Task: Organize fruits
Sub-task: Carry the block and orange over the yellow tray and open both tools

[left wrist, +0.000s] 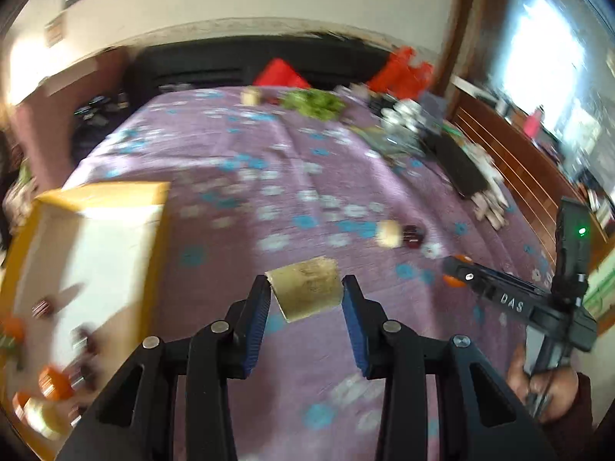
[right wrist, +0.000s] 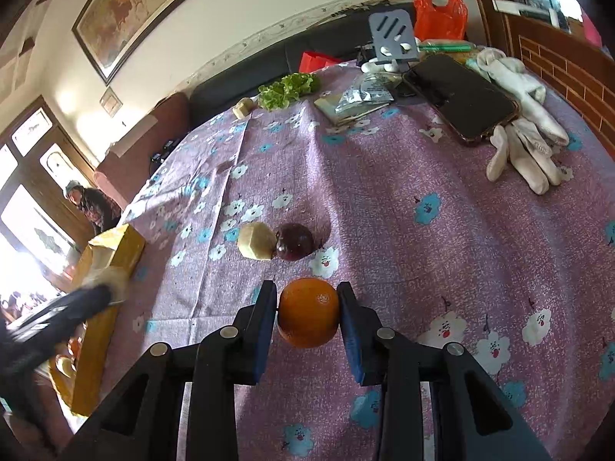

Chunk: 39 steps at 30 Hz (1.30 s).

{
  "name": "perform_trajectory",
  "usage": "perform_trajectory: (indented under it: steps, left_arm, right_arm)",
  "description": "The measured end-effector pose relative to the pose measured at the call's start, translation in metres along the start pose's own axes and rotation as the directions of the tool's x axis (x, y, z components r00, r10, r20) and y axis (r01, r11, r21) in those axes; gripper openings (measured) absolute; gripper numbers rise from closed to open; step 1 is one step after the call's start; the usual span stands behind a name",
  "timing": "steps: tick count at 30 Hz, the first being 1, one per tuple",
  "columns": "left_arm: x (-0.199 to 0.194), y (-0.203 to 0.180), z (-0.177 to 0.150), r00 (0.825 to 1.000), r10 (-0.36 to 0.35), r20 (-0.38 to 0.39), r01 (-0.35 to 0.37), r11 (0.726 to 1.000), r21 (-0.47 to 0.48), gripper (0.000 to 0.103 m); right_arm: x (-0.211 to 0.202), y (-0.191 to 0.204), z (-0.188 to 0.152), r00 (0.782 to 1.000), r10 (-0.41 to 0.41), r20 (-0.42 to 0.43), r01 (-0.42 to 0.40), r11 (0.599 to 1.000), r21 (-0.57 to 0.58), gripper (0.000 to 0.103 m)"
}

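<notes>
Left gripper (left wrist: 305, 292) jaws clamp a tan block (left wrist: 306, 292); right gripper (right wrist: 307, 309) jaws clamp an orange (right wrist: 308, 311). Only the left view shows inside the yellow box (left wrist: 103, 196).

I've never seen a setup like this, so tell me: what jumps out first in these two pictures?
The right claw grips a bright orange just above the purple flowered tablecloth. The left claw holds a tan, blocky fruit piece, with a yellow-rimmed box of fruit to its left. Behind the orange, a pale fruit and a dark red one sit touching.
</notes>
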State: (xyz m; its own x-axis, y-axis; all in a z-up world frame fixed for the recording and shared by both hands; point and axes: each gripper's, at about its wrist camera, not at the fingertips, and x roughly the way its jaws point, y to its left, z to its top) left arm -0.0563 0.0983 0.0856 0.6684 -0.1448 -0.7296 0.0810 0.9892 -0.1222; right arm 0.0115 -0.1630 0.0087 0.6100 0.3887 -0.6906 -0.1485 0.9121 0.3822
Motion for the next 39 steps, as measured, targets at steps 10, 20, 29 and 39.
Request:
perform_trajectory:
  steps: [10, 20, 29, 39]
  left_arm:
    - [-0.071, 0.14, -0.037, 0.958, 0.284, 0.02, -0.276, 0.943, -0.185, 0.037]
    - [-0.067, 0.206, -0.062, 0.938, 0.344, -0.042, -0.342, 0.898, -0.278, 0.037]
    - [-0.053, 0.226, -0.059, 0.911, 0.407, -0.059, -0.408, 0.874, -0.266, 0.037]
    - [-0.06, 0.23, -0.061, 0.899, 0.435, -0.044, -0.429, 0.858, -0.284, 0.051]
  right_arm:
    - [-0.005, 0.094, -0.004, 0.995, 0.082, -0.052, -0.089, 0.985, -0.147, 0.035]
    - [0.026, 0.264, -0.024, 0.96, 0.217, -0.179, -0.268, 0.896, -0.353, 0.036]
    - [0.085, 0.332, -0.053, 0.957, 0.14, -0.254, -0.244, 0.862, -0.444, 0.036]
    - [0.12, 0.344, -0.056, 0.97, 0.068, -0.235, -0.176, 0.86, -0.479, 0.037]
